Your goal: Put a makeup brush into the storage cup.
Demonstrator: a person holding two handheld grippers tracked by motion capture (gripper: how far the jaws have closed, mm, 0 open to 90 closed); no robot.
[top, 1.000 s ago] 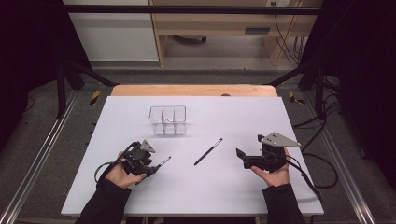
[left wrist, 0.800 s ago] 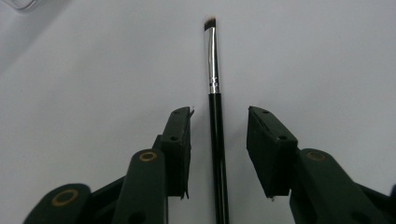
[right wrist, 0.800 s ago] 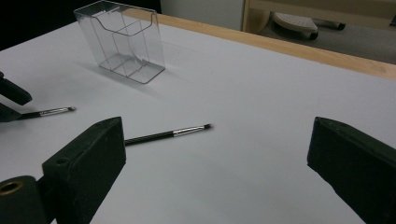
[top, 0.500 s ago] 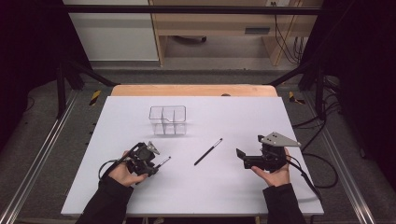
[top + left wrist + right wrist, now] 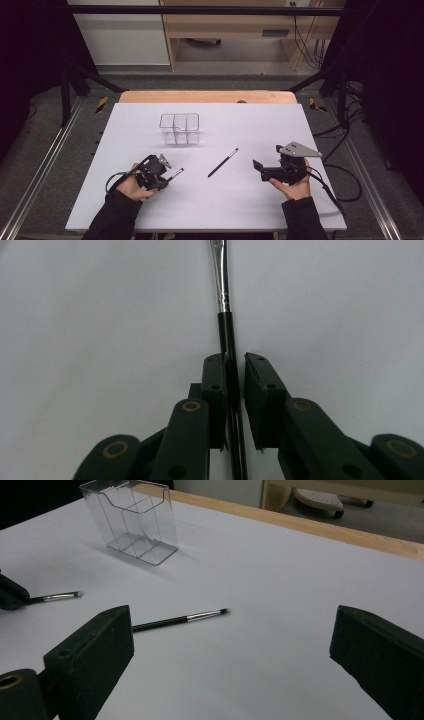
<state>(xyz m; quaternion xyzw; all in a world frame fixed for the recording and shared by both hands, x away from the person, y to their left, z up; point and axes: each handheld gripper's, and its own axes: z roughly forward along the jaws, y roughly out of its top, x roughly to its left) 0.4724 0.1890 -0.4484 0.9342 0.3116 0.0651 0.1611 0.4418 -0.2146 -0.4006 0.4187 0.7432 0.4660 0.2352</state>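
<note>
Down at the near left of the white table [image 5: 125, 130], the left gripper [image 5: 167, 176] has just been closing its jaws around the black handle of a slim makeup brush with a silver ferrule [image 5: 226, 325]; one pad touches it, the other stands a hair off, and the brush lies flat on the table. Opposite, the right gripper [image 5: 257, 165] hovers with jaws spread wide and nothing between them. Between the two lies a second thin black brush [image 5: 223, 162], near a clear plastic compartmented organiser [image 5: 180, 128] standing farther back.
</note>
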